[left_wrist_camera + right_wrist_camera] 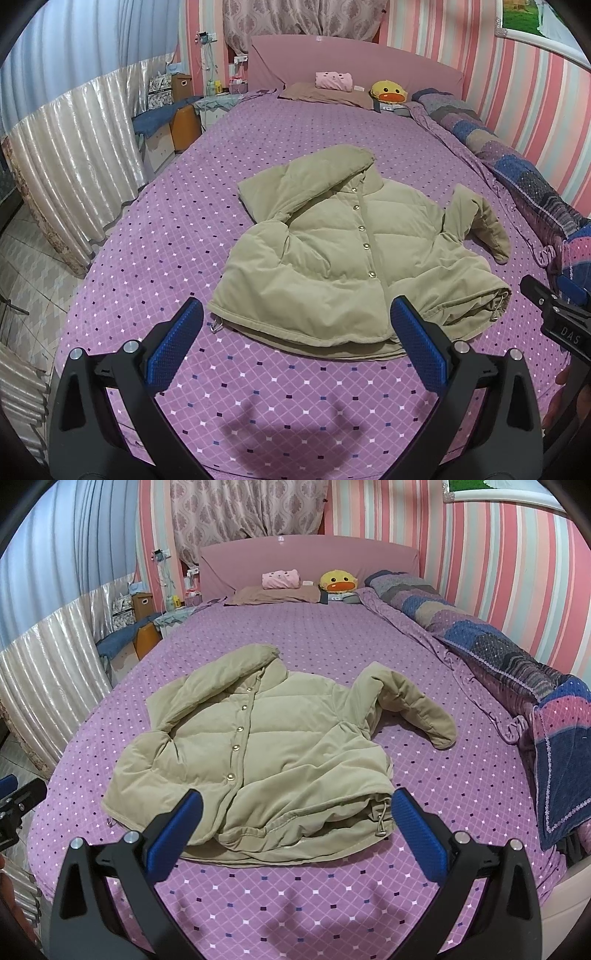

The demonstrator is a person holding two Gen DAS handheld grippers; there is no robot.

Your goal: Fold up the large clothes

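**Jacket laid out, folding barely begun**

The beige puffer jacket (332, 243) lies front-up and buttoned at the middle of the purple bedspread (166, 229). One sleeve is folded across the chest toward 10 o'clock; the other sleeve (410, 705) sprawls loose toward 2 o'clock. The left gripper (295, 343) and right gripper (297, 823) hover at the hem, jaws apart, holding nothing. Second sleeve and body folds remain.

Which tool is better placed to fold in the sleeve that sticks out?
Probably the right tool: the sticking-out sleeve lies on its side of the jacket. The left tool faces the opposite hem corner.
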